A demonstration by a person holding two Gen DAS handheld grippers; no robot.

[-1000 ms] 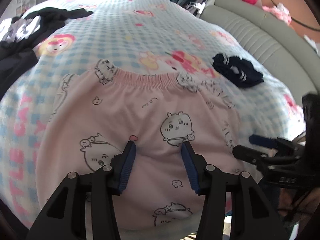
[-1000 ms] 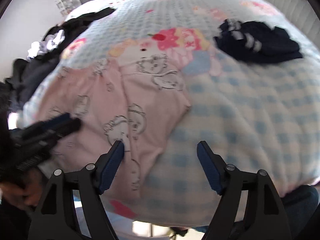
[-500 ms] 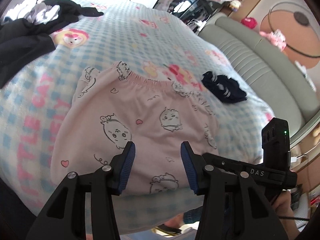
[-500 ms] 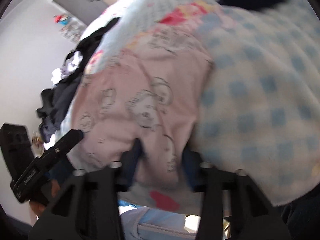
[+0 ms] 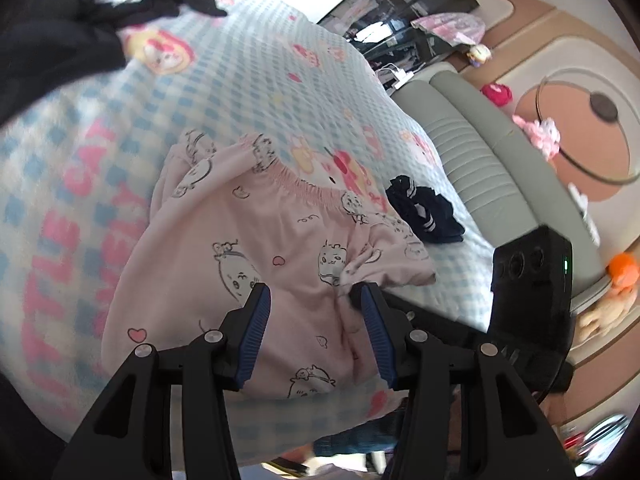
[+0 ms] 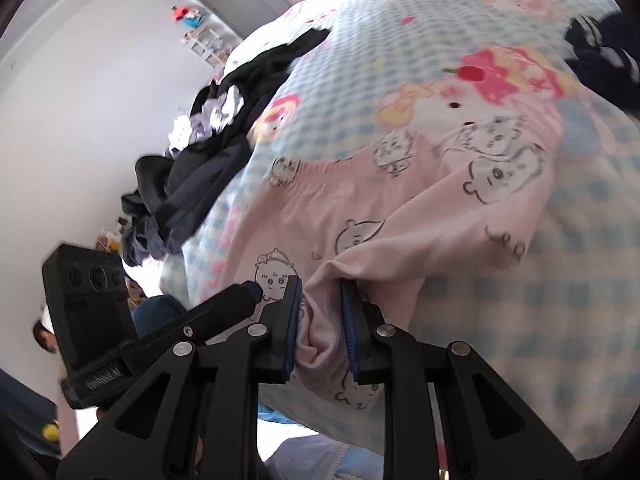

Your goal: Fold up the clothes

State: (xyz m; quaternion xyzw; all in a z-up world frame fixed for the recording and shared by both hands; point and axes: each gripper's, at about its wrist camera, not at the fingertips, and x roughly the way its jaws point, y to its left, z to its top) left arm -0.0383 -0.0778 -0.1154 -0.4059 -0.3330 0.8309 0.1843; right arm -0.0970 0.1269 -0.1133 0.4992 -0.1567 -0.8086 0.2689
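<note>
Right claw [image 6: 319, 322] pinches a bunched fold at the near edge of the pink shorts [image 6: 400, 208], cloth squeezed between its blue pads. Left claw [image 5: 316, 338] hovers spread wide above the same shorts [image 5: 256, 256], gripping nothing, with the other tool crossing just beside its right finger. Both work over a bed covered by a blue checked blanket [image 5: 248, 64] with cartoon prints, where the shorts lie near the front edge, waistband pointing away. A dark striped garment [image 5: 426, 214] sits just past the shorts toward the grey headboard [image 5: 492, 168]. Black clothes [image 6: 224, 136] pile at the far left side.
</note>
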